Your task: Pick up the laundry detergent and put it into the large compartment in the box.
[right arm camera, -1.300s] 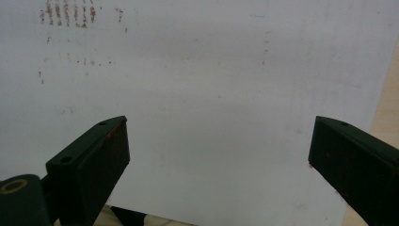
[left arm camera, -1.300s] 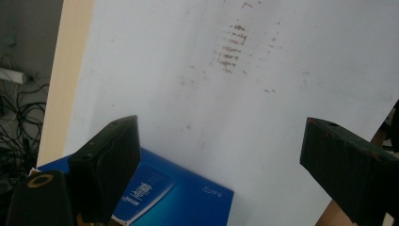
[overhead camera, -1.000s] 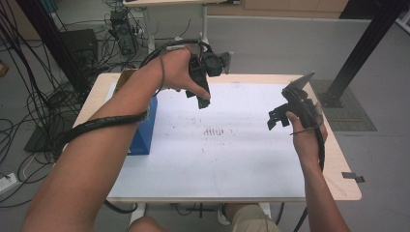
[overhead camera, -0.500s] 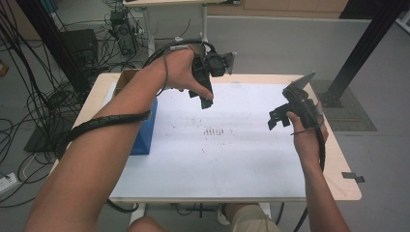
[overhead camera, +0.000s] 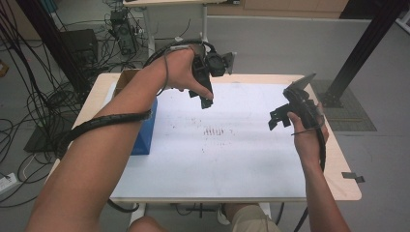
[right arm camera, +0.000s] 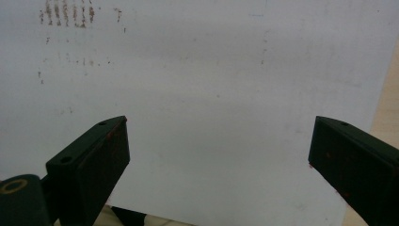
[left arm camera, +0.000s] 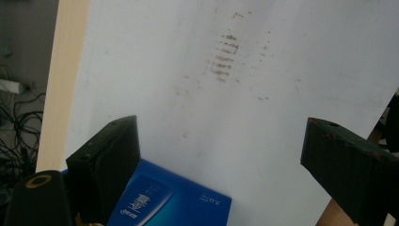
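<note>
Left gripper [overhead camera: 205,94]: held above the far part of the table at approx. 11 o'clock from the sheet's centre, tips pointing down; we see its jaws spread wide in the left gripper view, nothing between them. The left hand [overhead camera: 181,70] wraps the body; a black cable [overhead camera: 104,123] runs back along the forearm.

Right gripper [overhead camera: 280,116]: held at approx. 3 o'clock, over the sheet's right margin, tips toward the middle. In the right gripper view we see both jaws well apart w/ bare sheet between them, so it is open & empty. The right hand [overhead camera: 307,128] grips it from below.

White sheet [overhead camera: 217,164]: covers most of the wooden table [overhead camera: 345,186], whose tan rim shows at the edges. Near the sheet's centre we note a patch of short brown marks [overhead camera: 214,131], in a row; same marks appear at 12 o'clock in the left gripper view [left arm camera: 225,56] & at 11 o'clock in the right gripper view [right arm camera: 66,13].

Blue box [overhead camera: 145,133]: lies at 9 o'clock on the sheet's left edge, partly under the left forearm; in the left gripper view [left arm camera: 174,202] it sits just beyond the left-hand jaw, white lettering on top, not legible.

Floor around the table: grey, w/ loose cables [overhead camera: 34,101] at 9–10 o'clock & a black post [overhead camera: 360,48] at 2 o'clock.
</note>
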`<action>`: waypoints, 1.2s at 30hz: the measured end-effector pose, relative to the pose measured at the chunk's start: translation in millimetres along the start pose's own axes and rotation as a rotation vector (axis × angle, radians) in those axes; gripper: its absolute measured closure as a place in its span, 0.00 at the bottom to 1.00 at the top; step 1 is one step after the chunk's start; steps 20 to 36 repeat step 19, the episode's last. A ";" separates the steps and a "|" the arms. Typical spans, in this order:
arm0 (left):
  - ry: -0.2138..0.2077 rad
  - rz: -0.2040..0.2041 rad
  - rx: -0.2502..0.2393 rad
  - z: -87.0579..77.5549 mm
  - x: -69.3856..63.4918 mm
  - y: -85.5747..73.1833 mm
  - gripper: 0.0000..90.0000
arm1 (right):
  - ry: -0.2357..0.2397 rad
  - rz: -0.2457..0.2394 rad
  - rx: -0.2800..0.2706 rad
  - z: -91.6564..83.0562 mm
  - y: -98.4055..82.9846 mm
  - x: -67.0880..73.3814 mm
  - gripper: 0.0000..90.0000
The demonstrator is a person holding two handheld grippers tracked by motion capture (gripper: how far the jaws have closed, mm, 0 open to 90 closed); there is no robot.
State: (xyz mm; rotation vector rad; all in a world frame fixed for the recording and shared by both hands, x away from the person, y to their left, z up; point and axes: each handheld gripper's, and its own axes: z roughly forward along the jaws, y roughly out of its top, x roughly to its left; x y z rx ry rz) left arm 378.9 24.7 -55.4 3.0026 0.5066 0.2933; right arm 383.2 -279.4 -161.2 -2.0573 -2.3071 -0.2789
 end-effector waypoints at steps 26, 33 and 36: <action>-0.006 0.005 0.007 0.1 0.2 0.6 0.14 | 0.001 0.000 -0.001 0.8 -1.2 -0.2 0.06; -0.006 0.005 0.007 0.1 0.2 0.6 0.14 | 0.001 0.000 -0.001 0.8 -1.2 -0.2 0.06; -0.006 0.005 0.007 0.1 0.2 0.6 0.14 | 0.001 0.000 -0.001 0.8 -1.2 -0.2 0.06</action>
